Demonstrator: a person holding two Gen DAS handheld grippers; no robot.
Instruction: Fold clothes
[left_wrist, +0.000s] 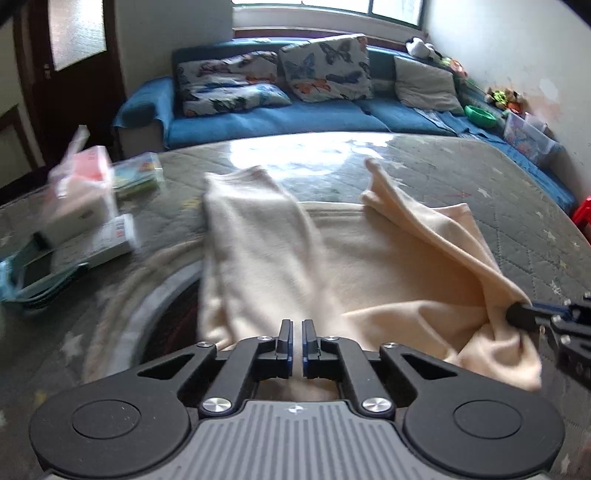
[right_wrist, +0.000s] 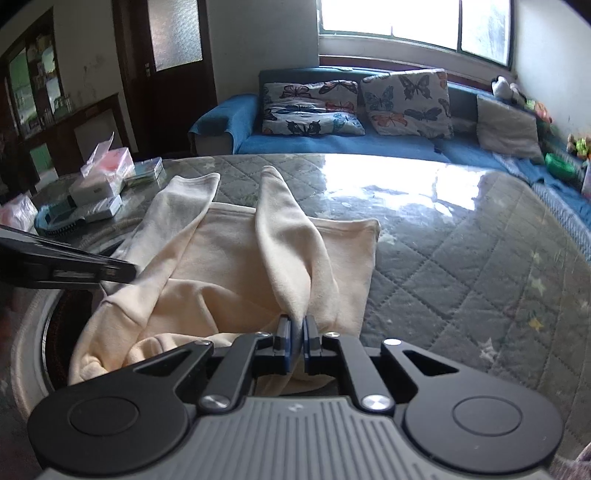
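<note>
Basically, I had the cream sweatshirt (right_wrist: 266, 251) on the quilted table (right_wrist: 461, 266), body spread flat toward the sofa (right_wrist: 332, 142), hem at the far end, near part bunched and draping over the table's round edge toward me.

Right gripper (right_wrist: 295, 345) was clamped on the right sleeve's (right_wrist: 291, 236) near end, cloth visibly pinched between the blue pads. From the left wrist view the same gripper (left_wrist: 524, 314) showed fabric gathered into a tight knot at its tip, so that grip was firm. I judge the sleeve was held raised so it could be laid inward over the body without dragging the layer under it.

Left gripper (left_wrist: 296, 345) had its jaws nearly together with a thin gap. Cloth sat right under the fingers, but I couldn't tell whether any was pinched. The left sleeve (left_wrist: 251, 236) lay just ahead of it.

Orientation: the sweatshirt's long axis ran away from me, toward the sofa. Both sleeves pointed the same way, cuffs at the far end, roughly parallel, left one slightly splayed outward, each lying over the body panel.

Boxes and packets (right_wrist: 99, 177) sat at the table's left edge, apart from the cloth.

Fold state: sleeves up over the body, body not doubled over.
</note>
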